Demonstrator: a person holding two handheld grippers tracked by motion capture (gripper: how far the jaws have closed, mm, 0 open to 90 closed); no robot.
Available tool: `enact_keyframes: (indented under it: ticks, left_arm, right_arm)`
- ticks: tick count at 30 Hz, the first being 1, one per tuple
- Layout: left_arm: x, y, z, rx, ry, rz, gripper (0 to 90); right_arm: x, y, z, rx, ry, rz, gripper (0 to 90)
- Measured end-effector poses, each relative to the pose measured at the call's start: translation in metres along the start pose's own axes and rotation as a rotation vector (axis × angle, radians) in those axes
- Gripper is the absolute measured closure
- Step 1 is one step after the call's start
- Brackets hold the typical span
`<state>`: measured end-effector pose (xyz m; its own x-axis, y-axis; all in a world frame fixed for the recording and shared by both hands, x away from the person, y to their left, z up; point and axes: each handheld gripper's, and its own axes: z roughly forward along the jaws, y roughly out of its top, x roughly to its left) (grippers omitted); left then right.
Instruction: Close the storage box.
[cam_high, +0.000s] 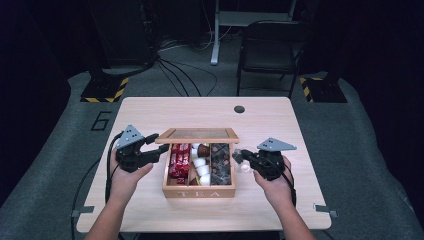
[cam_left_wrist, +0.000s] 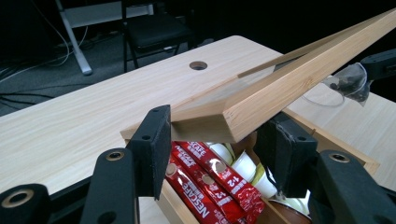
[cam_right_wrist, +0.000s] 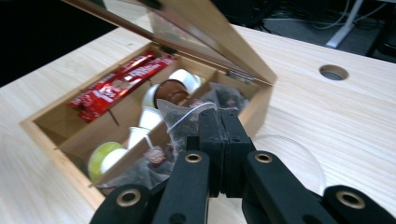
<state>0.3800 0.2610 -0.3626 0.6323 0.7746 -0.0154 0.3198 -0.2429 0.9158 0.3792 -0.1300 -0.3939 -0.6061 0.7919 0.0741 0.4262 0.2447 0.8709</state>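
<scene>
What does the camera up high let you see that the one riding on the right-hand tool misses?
From the high view: both hands, the left gripper pinching the raised lid's left corner, the word TEA on the tea box's front wall, a chair and cables on the floor beyond the table.

From the right gripper view: a close look at the right gripper with its jaws shut on a clear tea bag, plus a small round clear dish on the table beside the box.

Both share: the open box, its red sachets, white pods and the table's round hole.
</scene>
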Motion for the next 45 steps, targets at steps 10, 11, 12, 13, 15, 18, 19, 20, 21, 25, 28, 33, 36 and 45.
enact_keyframes:
  ticks: [10,11,12,13,15,18,19,20,21,25,28,33,36,45]
  left_arm:
    - [0.001,0.000,0.001,-0.013,0.004,-0.003,46.0]
    - [0.001,0.000,0.001,-0.013,0.004,-0.003,46.0]
    - [0.001,0.000,0.001,-0.013,0.004,-0.003,46.0]
    - [0.001,0.000,0.001,-0.013,0.004,-0.003,46.0]
    - [0.000,0.000,0.001,-0.012,0.005,-0.003,46.0]
    - [0.000,0.000,0.001,-0.013,0.005,-0.003,46.0]
    - [0.000,0.000,0.001,-0.011,0.005,-0.003,46.0]
    - [0.000,0.000,0.001,-0.010,0.006,-0.003,46.0]
    - [0.000,0.000,0.001,-0.010,0.006,-0.003,46.0]
    - [0.000,0.000,0.001,-0.011,0.005,-0.003,46.0]
    - [0.000,0.000,0.001,-0.012,0.005,-0.003,46.0]
    - [0.000,0.000,0.001,-0.012,0.005,-0.003,46.0]
    - [0.000,0.000,0.001,-0.010,0.004,-0.005,46.0]
    - [0.000,0.000,0.000,-0.004,0.002,-0.001,46.0]
  right_arm:
    - [-0.022,-0.008,0.010,0.036,-0.087,0.021,89.6]
    - [-0.024,-0.009,0.011,0.036,-0.092,0.026,89.6]
    - [-0.025,-0.009,0.012,0.036,-0.096,0.030,89.6]
    - [-0.025,-0.009,0.012,0.036,-0.096,0.030,89.6]
    - [-0.027,-0.010,0.014,0.041,-0.103,0.033,89.6]
    - [-0.029,-0.012,0.016,0.053,-0.112,0.029,89.5]
    - [-0.030,-0.012,0.017,0.055,-0.119,0.023,89.5]
    - [-0.030,-0.013,0.017,0.057,-0.122,0.020,89.4]
    - [-0.030,-0.013,0.018,0.059,-0.125,0.023,89.4]
    - [-0.031,-0.014,0.020,0.063,-0.131,0.013,89.4]
    - [-0.032,-0.016,0.022,0.068,-0.135,0.019,89.4]
    - [-0.031,-0.017,0.024,0.074,-0.138,0.020,89.2]
    - [-0.032,-0.018,0.026,0.079,-0.139,0.016,89.0]
    - [-0.029,-0.021,0.029,0.089,-0.153,-0.004,81.4]
